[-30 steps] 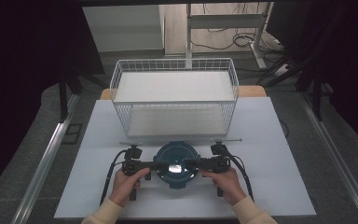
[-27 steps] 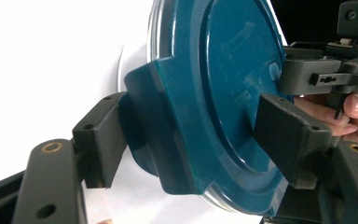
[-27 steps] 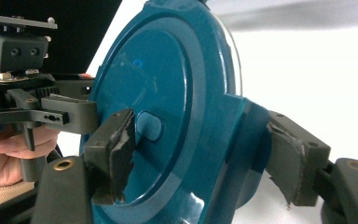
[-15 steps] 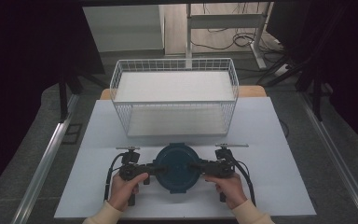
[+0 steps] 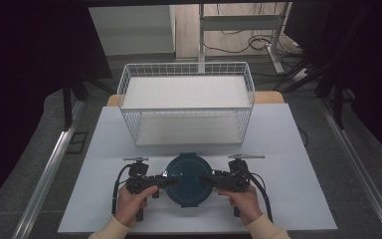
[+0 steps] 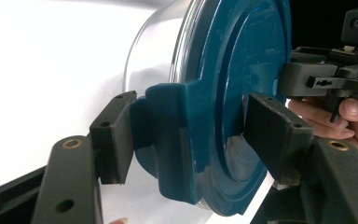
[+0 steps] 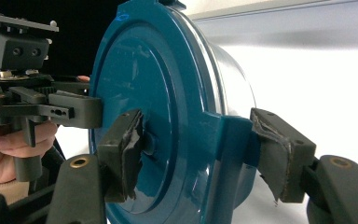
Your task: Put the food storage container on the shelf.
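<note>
teal lid [image 5: 188, 179] clamped by left hand-held gripper [image 5: 165, 181] & right hand-held gripper [image 5: 207, 179]

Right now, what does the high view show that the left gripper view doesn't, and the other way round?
High view alone: the white wire basket behind the container and the table. Left gripper view alone: the left gripper with its pads pressed on the teal latch tab, and the clear glass wall under the lid. Both: the teal lid and the right gripper at its opposite edge.

Container [image 5: 189, 180] on table [image 5: 298, 149], wire basket [image 5: 186, 104] behind it
</note>
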Available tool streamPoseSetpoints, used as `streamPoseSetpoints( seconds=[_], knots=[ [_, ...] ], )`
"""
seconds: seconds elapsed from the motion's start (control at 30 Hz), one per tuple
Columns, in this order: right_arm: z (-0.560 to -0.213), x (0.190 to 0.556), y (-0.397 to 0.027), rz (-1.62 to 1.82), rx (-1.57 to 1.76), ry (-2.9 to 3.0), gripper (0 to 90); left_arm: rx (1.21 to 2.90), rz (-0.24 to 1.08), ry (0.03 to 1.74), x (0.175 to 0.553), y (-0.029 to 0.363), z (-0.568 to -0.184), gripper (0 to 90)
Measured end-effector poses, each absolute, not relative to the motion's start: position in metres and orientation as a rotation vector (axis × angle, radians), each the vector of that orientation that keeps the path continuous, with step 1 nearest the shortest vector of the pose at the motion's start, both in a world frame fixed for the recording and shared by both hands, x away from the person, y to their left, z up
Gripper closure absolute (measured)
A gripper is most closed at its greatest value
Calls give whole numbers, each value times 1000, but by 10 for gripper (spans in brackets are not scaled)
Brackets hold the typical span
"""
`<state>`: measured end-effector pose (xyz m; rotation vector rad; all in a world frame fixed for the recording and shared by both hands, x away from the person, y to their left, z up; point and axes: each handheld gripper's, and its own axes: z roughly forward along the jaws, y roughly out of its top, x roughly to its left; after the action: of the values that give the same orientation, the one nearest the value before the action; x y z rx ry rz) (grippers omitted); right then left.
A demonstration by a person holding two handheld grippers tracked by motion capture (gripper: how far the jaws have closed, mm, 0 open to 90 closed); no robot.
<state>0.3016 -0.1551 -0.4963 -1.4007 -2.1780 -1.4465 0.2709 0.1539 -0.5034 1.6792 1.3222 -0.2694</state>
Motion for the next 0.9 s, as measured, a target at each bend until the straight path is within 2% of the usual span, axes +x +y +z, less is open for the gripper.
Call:
streamPoseSetpoints(
  seconds=[0.9],
  knots=[
    [-471,297,-153,-1550,-1353,-2257,376,1685,-189,1272,266,153,-481,361]
  ],
)
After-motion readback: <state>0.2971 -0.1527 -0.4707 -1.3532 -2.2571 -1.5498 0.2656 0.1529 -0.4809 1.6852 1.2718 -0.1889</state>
